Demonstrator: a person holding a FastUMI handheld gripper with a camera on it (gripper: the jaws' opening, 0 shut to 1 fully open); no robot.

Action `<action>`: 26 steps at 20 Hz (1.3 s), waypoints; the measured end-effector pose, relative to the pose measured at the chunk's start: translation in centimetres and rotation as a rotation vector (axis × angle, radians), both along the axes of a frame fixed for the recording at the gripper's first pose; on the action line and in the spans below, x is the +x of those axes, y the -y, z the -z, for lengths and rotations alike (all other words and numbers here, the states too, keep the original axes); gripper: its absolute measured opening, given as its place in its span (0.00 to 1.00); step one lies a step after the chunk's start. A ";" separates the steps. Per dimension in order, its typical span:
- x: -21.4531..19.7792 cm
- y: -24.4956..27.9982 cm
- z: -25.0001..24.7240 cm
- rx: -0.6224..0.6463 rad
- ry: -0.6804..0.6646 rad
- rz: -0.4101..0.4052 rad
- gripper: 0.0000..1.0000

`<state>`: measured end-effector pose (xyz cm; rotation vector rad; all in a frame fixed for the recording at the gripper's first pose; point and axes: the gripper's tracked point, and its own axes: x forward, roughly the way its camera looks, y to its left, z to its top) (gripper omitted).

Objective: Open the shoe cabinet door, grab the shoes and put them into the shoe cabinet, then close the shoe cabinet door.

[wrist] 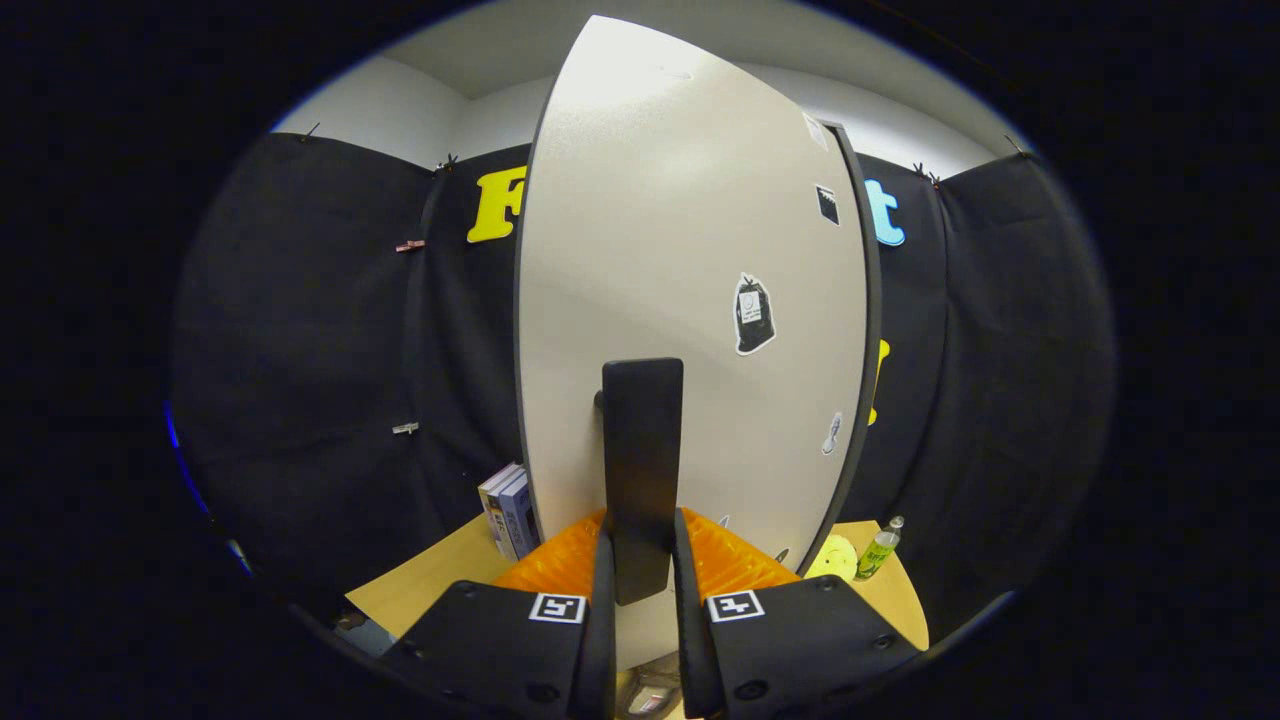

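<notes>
The shoe cabinet door (680, 250), a pale panel with a dark edge and a few stickers, fills the space straight ahead of me. A flat black handle (642, 440) stands upright on it. My gripper (640, 570) is shut on that handle, with both fingers pressed against its lower end from either side. The door's left edge curves away from me and I cannot see the cabinet's inside. The shoes are out of sight.
A wooden table top (430, 580) lies below. Some books (508, 512) stand upright left of the door. Right of the door sit a yellow soft toy (833, 558) and a small green bottle (879, 549).
</notes>
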<state>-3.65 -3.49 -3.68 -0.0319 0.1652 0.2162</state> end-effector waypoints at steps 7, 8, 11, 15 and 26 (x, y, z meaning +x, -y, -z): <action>-4.2 5.4 -0.4 0.035 -0.008 0.052 0.29; -4.6 5.9 -0.6 0.033 -0.005 0.056 0.29; -5.4 6.9 -1.2 0.014 0.015 0.068 0.29; -6.3 8.5 -1.4 0.026 0.009 0.094 0.28; -9.4 13.8 -3.2 0.037 0.050 0.186 0.28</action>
